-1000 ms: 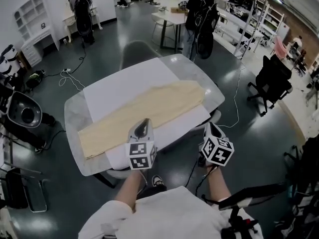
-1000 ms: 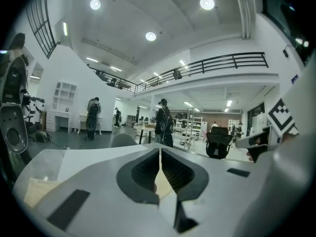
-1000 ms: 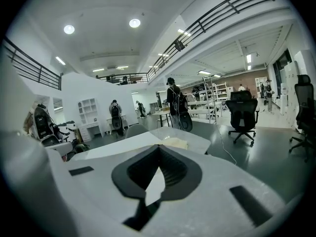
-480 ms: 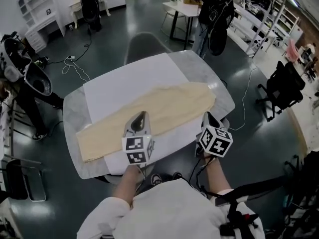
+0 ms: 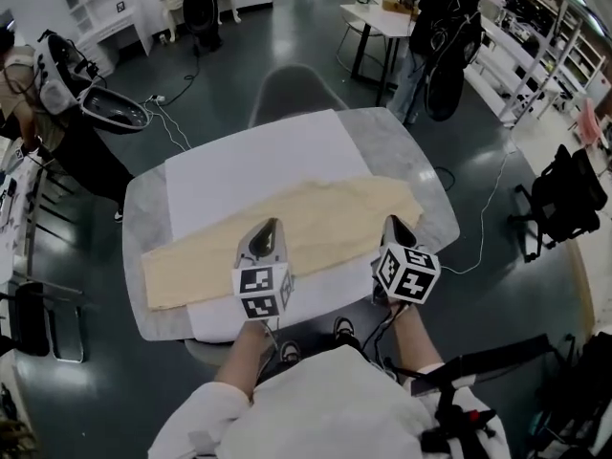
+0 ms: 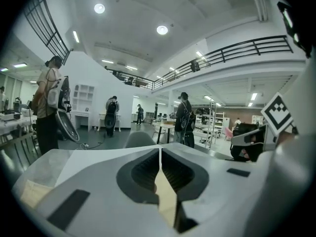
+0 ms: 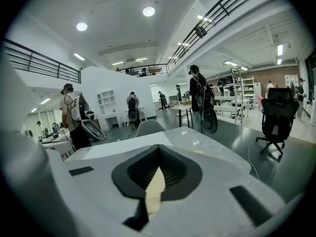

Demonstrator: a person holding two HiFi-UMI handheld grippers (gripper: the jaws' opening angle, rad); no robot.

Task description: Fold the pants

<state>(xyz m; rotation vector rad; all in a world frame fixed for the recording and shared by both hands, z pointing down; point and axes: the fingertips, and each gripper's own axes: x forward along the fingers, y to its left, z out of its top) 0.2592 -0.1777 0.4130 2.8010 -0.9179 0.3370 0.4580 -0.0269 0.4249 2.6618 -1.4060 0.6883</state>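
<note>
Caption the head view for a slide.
Left hand-held gripper and right hand-held gripper, both shut, over beige pants on table.

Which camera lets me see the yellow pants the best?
The head view. It looks down on the whole pants, lying stretched across the table. The left gripper view and the right gripper view each show only a thin yellowish strip of them between shut jaws.
</note>
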